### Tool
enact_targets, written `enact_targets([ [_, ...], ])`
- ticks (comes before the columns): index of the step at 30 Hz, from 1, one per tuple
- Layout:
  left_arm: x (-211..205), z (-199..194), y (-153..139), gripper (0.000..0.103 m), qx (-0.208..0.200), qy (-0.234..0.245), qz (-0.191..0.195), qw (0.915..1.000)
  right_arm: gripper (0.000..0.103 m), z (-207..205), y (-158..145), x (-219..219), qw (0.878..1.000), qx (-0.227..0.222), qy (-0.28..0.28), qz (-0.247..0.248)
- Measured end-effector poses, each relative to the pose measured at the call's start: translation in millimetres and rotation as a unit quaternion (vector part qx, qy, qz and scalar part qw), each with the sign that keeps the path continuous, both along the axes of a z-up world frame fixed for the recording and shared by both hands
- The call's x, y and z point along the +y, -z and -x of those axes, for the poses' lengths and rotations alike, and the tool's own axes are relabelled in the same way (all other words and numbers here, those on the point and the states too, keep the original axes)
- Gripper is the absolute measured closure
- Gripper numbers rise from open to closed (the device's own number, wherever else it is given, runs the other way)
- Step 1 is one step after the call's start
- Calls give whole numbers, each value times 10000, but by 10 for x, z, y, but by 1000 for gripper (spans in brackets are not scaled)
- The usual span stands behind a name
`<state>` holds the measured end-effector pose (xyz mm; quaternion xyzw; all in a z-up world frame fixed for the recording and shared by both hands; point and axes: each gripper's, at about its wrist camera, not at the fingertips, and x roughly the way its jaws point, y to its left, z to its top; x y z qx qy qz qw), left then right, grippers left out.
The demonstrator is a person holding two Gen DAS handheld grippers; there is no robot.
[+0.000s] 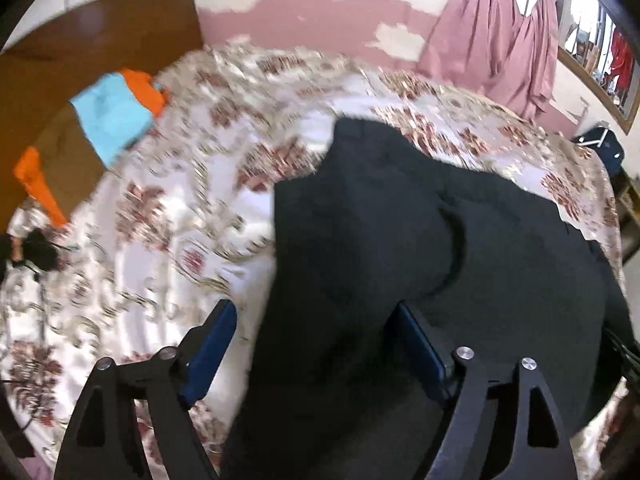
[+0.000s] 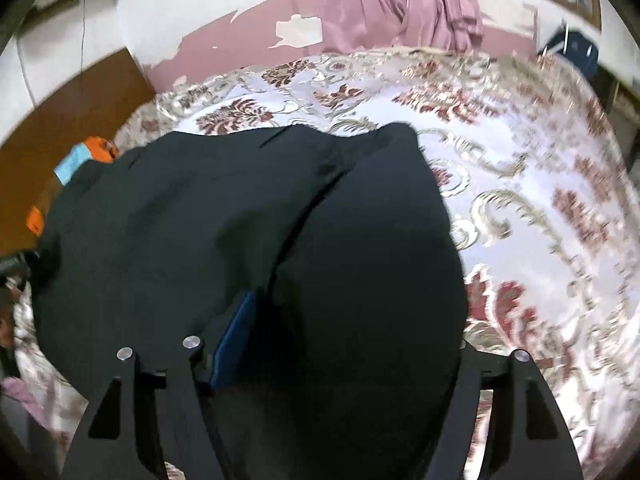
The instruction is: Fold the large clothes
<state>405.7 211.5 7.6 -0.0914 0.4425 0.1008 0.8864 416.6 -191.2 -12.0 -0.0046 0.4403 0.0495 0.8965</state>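
Both grippers are down over the bed now, angled steeply at the fabric. Left gripper (image 1: 316, 348) has its jaws standing wide apart, blue pads (image 1: 210, 354) clear on the inner faces, and the near edge of the black garment (image 1: 400, 240) runs up between them; the left pad sits over bare bedspread (image 1: 160, 220), the right pad is over the cloth, and neither is pressing on anything. Right gripper (image 2: 340, 344) is spread as well: one blue pad (image 2: 236, 340) shows on the left side, with the black garment (image 2: 260, 220) bulging up into the gap and hiding the other finger's pad, so cloth lies between the jaws but no pinch on it shows. Whether that hidden pad touches the fabric I can't tell.

That garment is large and dark, spread across the middle of the flowered bedspread (image 2: 520, 200), with a fold line or seam running diagonally through it in the right wrist view. Off toward the headboard (image 1: 100, 32) lies a small pile of orange and light-blue clothes (image 1: 112, 116), well apart from the black one. Behind the bed, a pink curtain (image 1: 492, 36) hangs bunched against a wall with peeling pink paint (image 1: 320, 20), under a wood-framed window. Picture is a little smeared with blur at the edges
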Motion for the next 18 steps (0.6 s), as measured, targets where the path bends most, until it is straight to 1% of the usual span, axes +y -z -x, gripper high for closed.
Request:
enact_targets([
  [1,-10,42,-50,19,-86,-15,-103,9999,35,29,-39,7,10000,-28,-10,63],
  [3,-50,159,-168,16,-315,-56,-328,9990,29,108,-132,-2,9998,-151,25,127],
  [4,-69,208,-209,13,-405,-79,-411,9983,24,150,-183,-8,9996,-256,37,151],
  [5,-95,262,-255,11,-476,-121,-503,9975,20,195,-243,-11,9991,-375,43,171],
  [6,-127,304,-296,10,-516,-156,-583,9968,18,262,-317,-11,9985,-516,55,184],
  [8,-194,362,-355,9,-604,-147,-653,9959,11,315,-412,-18,9977,-660,66,151],
  [11,-327,509,-459,8,-832,-102,-755,9936,7,474,-607,11,9951,-991,-16,58],
  [14,-469,685,-556,8,-1081,-25,-750,9913,2,630,-753,74,9916,-1286,-142,-13],
  [18,-633,872,-645,8,-1244,74,-681,9899,2,852,-900,160,9849,-1704,-279,-98],
])
